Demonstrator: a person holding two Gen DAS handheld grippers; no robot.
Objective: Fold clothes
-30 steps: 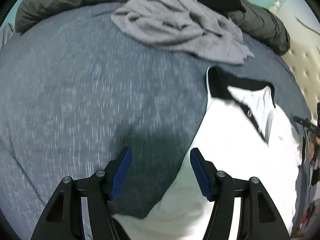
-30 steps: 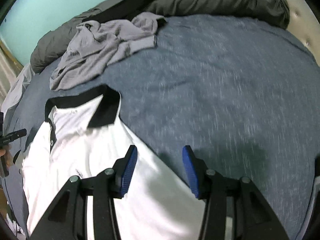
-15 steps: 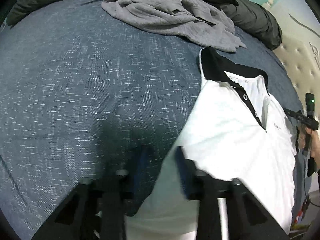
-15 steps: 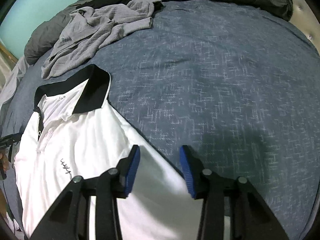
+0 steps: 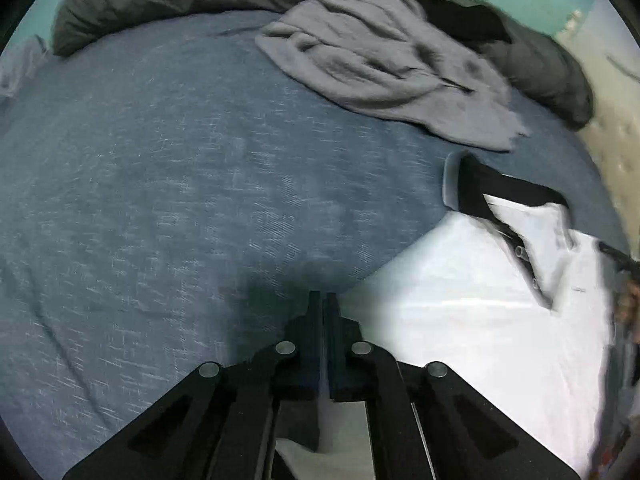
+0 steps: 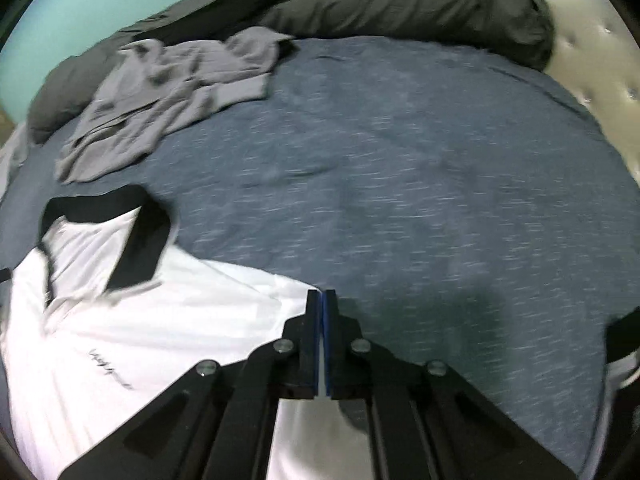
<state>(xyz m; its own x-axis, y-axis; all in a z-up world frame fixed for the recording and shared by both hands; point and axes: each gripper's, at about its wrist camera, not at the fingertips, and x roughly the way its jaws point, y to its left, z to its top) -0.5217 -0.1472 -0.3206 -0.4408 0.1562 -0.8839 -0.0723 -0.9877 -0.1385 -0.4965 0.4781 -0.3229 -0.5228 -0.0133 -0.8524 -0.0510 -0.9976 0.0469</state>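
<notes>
White smooth polo shirt (image 5: 480, 320) — edges pinched in both closed tongs (image 5: 324, 300) (image 6: 322, 298).

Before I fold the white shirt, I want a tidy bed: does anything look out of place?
Yes. A grey garment lies crumpled in a heap near the dark pillows, partly on them, not laid flat. The white polo shirt lies spread out, collar slightly askew.
</notes>
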